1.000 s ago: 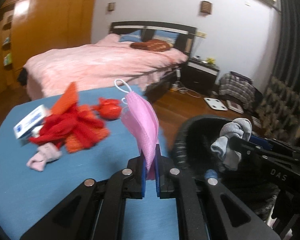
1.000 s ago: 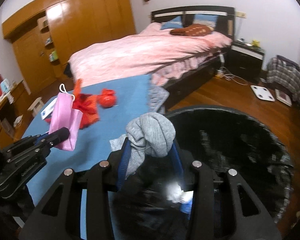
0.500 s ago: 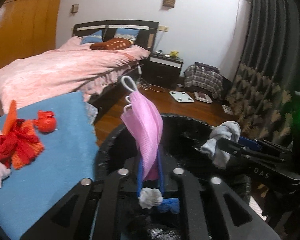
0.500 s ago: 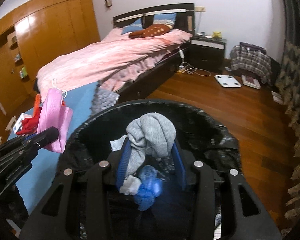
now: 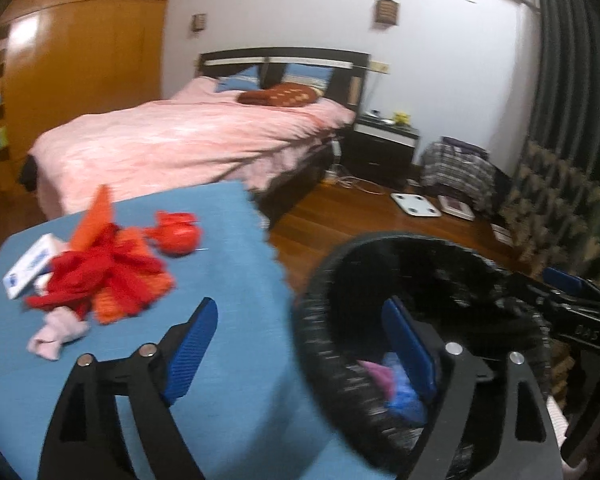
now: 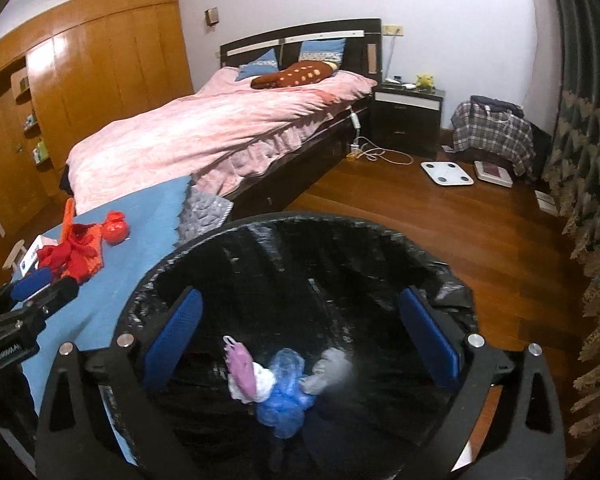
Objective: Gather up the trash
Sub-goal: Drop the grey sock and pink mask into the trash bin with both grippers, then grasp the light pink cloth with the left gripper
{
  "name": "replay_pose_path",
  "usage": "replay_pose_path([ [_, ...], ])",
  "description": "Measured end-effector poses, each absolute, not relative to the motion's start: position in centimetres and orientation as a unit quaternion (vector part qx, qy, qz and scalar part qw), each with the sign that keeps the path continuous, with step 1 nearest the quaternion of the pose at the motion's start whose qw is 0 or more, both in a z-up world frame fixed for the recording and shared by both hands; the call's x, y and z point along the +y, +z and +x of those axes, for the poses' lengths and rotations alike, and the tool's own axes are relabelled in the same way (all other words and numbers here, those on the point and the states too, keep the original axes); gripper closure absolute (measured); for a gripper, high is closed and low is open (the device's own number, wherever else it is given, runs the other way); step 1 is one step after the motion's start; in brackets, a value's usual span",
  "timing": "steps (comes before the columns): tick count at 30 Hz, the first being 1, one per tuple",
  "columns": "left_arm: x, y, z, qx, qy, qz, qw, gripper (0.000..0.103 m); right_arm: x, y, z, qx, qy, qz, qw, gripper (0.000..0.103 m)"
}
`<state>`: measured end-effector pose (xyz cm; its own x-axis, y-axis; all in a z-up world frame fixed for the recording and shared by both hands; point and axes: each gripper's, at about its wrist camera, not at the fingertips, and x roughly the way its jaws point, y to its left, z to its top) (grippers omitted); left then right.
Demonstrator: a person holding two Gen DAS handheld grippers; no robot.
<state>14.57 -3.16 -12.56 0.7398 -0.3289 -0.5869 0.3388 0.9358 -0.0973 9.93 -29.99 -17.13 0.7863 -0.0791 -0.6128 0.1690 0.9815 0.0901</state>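
A black-lined trash bin (image 6: 380,236) stands beside the blue table (image 5: 228,360). My right gripper (image 6: 300,336) is open and empty above the bin. Inside lie a pink mask (image 6: 240,364), a grey sock (image 6: 330,364), a blue plastic piece (image 6: 286,384) and a white scrap. My left gripper (image 5: 300,344) is open and empty, one finger over the table and one over the bin's rim (image 5: 312,312). On the table lie red and orange cloth scraps (image 5: 104,276), a red ball-like item (image 5: 178,232), a pink sock (image 5: 56,330) and a white-blue box (image 5: 30,266).
A bed with a pink cover (image 6: 220,128) stands behind the table. A dark nightstand (image 6: 408,116), a white scale (image 6: 446,173) and a plaid bag (image 6: 492,132) are on the wooden floor. Dark curtains (image 6: 584,160) hang at the right.
Both grippers opened. The pink mask left the left gripper and the grey sock left the right gripper; both now lie in the bin. The left gripper swung back toward the table.
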Motion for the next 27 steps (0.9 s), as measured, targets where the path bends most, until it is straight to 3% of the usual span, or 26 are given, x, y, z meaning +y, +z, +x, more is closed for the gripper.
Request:
replay_pose_path([
  [15,10.4,-14.6,15.8,0.317,-0.017,-0.005,0.948,0.015,-15.2,-17.3,15.9,0.327,0.081,0.028,0.941,0.006],
  [27,16.4,-17.9,19.0,0.352,0.035,-0.024,0.935,0.019,-8.7,-19.3,20.7,0.344,0.108,0.003,0.933,0.006],
])
